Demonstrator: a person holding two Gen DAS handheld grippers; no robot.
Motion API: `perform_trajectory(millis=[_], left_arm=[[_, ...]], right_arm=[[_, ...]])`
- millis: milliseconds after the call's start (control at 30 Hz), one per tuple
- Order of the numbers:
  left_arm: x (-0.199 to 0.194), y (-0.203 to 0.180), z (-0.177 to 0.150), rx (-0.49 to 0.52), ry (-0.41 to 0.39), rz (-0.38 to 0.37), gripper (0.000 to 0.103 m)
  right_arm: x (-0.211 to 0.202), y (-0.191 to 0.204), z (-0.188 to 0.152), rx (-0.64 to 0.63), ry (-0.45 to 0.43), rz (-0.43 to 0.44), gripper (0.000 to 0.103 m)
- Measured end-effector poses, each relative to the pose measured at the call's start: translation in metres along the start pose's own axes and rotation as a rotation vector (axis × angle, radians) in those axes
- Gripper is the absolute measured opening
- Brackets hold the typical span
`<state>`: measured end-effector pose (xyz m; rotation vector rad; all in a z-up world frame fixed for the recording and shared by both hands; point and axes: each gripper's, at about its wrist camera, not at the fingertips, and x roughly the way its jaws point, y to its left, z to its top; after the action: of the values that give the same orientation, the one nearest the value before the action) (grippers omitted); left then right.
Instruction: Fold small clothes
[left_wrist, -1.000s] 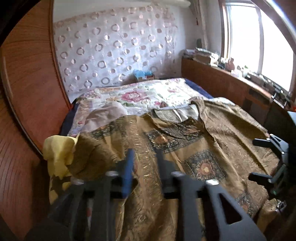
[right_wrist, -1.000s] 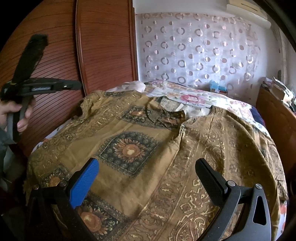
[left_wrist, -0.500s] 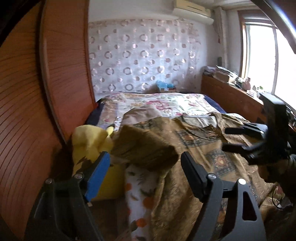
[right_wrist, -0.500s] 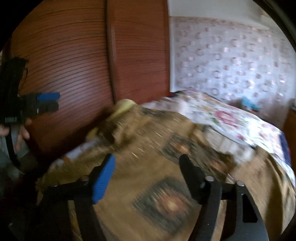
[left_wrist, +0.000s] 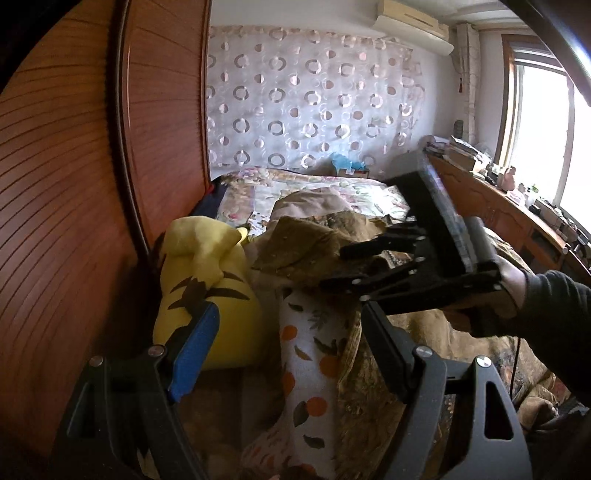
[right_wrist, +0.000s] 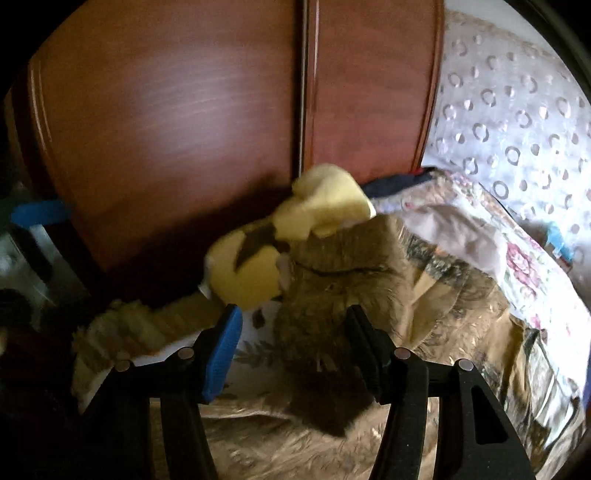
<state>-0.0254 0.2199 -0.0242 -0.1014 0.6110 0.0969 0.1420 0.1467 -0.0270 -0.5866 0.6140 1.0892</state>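
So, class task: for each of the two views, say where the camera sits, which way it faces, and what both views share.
Left wrist: sits behind the left tongs, faces up the bed to the curtain; shows the right tongs and a hand.
Right wrist: sits behind the right tongs, closing around the brown shirt, faces the wooden wardrobe.
Shared: yellow plush toy, shirt, wardrobe.

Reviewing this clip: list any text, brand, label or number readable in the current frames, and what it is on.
None can be read.
Air conditioner: no legible brand mark.
Box at the head of the bed: any label is too small to read.
Books on the wooden ledge: too small and blurred.
Brown patterned shirt: ornament only, no lettering.
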Motion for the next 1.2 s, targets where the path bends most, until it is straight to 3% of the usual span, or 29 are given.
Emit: perform_trajectory(millis=[67, 133, 200, 400, 567, 833, 1033, 1200], left_arm=[[0.0, 0.0, -0.001, -0.004, 0.0, -0.006, 0.08], [0.001, -0.001, -0.003, -0.003, 0.0, -0.007, 0.08], [0.002, -0.004, -0.003, 0.002, -0.002, -0.013, 0.08], [0.005, -0.013, -0.002, 0.016, 0.002, -0.035, 0.08], [0.01, -0.029, -0.001, 0.041, 0.009, -0.06, 0.08], [0.023, -0.053, 0.002, 0.065, 0.022, -0.098, 0.08], [0.038, -0.071, 0.004, 0.08, 0.043, -0.129, 0.08], [0.056, -0.089, 0.003, 0.093, 0.065, -0.156, 0.08]], right_arm=[[0.021, -0.006, 0.006, -0.019, 0.069, -0.058, 0.049], [0.028, -0.01, 0.007, -0.027, 0.085, -0.079, 0.025], [0.026, -0.016, 0.008, -0.011, 0.054, -0.108, 0.008], [-0.008, -0.049, 0.006, 0.181, -0.121, -0.105, 0.007], [-0.023, -0.091, -0.02, 0.353, -0.176, -0.182, 0.007], [-0.03, -0.116, -0.065, 0.416, -0.102, -0.248, 0.012], [-0.075, -0.116, -0.09, 0.403, -0.117, -0.272, 0.018], [-0.118, -0.098, -0.122, 0.405, -0.077, -0.321, 0.021]])
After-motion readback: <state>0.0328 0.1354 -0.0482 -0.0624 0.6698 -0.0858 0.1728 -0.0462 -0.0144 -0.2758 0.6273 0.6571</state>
